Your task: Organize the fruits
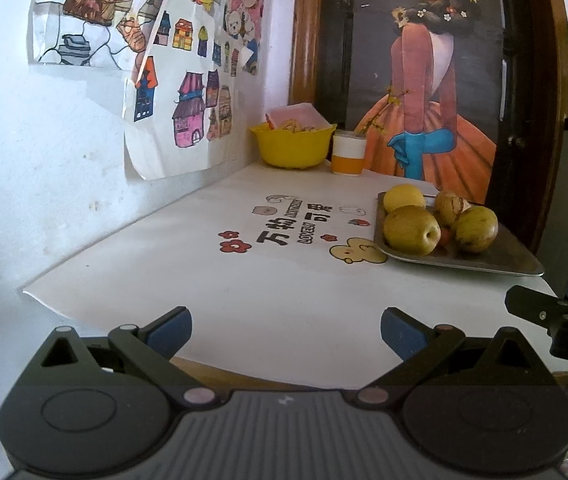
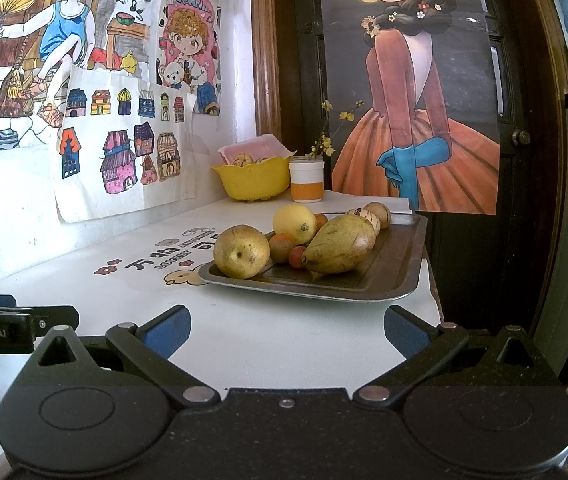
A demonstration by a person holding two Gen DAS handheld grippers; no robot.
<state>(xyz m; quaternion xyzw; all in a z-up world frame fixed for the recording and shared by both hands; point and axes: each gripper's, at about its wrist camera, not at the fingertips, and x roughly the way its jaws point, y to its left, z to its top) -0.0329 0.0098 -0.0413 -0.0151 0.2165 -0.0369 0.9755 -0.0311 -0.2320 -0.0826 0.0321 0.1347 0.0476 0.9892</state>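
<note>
Grey metal tray (image 2: 387,276) on white tabletop (image 2: 244,332) holds pears, lemon, small oranges heaped together; both tongs (image 1: 285,330) (image 2: 285,330) open, empty; whether sorting is pending or finished, unclear.

My left gripper (image 1: 285,332) is wide open over the near edge of the table (image 1: 204,280), nothing between the blue pads (image 1: 170,330). Metal tray (image 1: 495,258) sits at the right edge holding two green-brown pears (image 1: 411,230), a lemon (image 1: 403,197) and more fruit behind. Yellow bowl (image 1: 291,146) and an orange-and-white cup (image 1: 348,152) are side by side in the far corner. My right gripper (image 1: 555,316) pokes in beside the tray's near corner.
</note>
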